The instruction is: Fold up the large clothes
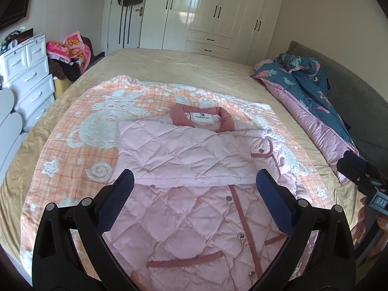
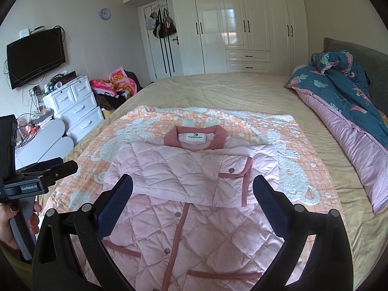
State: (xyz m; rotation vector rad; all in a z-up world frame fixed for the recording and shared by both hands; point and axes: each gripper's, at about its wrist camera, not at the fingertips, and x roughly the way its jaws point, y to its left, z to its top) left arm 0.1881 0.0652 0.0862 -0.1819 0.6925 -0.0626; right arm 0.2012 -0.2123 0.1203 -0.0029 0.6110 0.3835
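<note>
Left tool (image 1: 195, 197): fingers spread apart, empty, above the jacket's lower front.
Right tool (image 2: 192, 200): likewise apart, holding nothing.
Pale pink quilted padded jacket (image 1: 189, 189): on the orange-and-white patterned towel blanket (image 1: 80, 131) on the bed (image 1: 169, 65), sleeves folded across its chest.
Handling: we judge it light, soft, puffy, somewhat slippery.
Hold: we'd pinch the hem corners, one per tool.

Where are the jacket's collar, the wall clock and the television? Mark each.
jacket's collar (image 2: 219, 134), right wrist view, right flap.
wall clock (image 2: 104, 13), right wrist view, face.
television (image 2: 36, 57), right wrist view, screen.
</note>
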